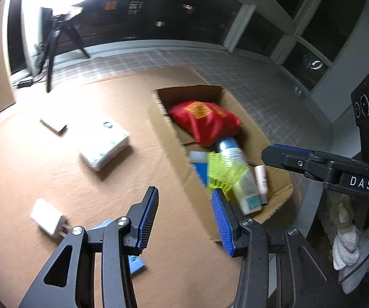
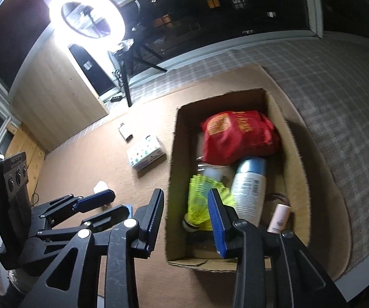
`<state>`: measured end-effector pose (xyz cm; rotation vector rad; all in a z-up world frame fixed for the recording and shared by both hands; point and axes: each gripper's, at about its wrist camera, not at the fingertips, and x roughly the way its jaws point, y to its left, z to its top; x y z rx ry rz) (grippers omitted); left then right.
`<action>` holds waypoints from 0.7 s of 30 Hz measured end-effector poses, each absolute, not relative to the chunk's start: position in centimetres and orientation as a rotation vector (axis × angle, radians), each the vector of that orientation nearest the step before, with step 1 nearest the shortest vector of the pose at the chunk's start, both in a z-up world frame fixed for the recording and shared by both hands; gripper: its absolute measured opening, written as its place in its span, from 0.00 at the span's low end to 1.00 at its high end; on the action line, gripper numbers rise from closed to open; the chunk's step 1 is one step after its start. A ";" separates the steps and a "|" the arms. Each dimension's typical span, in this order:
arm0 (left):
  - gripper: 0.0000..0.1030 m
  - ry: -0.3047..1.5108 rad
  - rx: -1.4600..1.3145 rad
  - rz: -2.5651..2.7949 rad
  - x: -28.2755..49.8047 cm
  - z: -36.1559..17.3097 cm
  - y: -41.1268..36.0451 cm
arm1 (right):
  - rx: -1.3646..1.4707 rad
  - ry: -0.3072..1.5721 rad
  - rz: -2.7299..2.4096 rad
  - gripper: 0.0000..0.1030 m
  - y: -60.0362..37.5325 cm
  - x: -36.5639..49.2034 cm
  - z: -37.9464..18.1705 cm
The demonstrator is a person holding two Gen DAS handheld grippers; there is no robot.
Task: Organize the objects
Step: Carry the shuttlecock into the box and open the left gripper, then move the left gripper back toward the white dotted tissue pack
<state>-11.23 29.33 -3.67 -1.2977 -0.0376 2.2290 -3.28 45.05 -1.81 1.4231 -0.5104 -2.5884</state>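
Blue-padded right claw [image 2: 185, 214] parted and empty above the box's [image 2: 296, 151] near end.
Yellow shuttlecock [image 2: 199, 199] lies inside beside the bottle [image 2: 248, 187], red bag [image 2: 238, 136] behind: sorted. Left claw [image 1: 184, 217], also parted and empty, hangs over the mat [image 1: 30, 164], probably bound for the charger [image 1: 48, 219] or tissue pack [image 1: 105, 145].

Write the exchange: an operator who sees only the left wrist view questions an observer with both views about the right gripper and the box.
Operator: Is the right gripper holding anything?
Observer: No. Its jaws stand apart and empty, over the box's left wall.
Operator: Is anything lying by the pink tube?
Observer: Yes, a dark loop, perhaps a hair band, on the box floor just beyond the tube.
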 end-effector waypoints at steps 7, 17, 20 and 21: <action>0.45 -0.080 -1.338 2.304 -10.9 -3.9 24.3 | 1.434 -0.434 -2.556 0.37 41.3 -4.0 -2.1; 0.46 -0.201 -1.401 2.408 -9.4 -4.1 15.2 | 1.449 -0.331 -2.509 0.39 35.1 -4.9 -2.8; 0.46 -0.240 -1.410 2.447 -9.0 -3.9 12.3 | 1.449 -0.320 -2.498 0.39 33.4 -5.2 -3.0; 0.46 -0.251 -1.411 2.457 -8.9 -3.8 11.5 | 1.445 -0.316 -2.496 0.39 32.8 -5.2 -3.1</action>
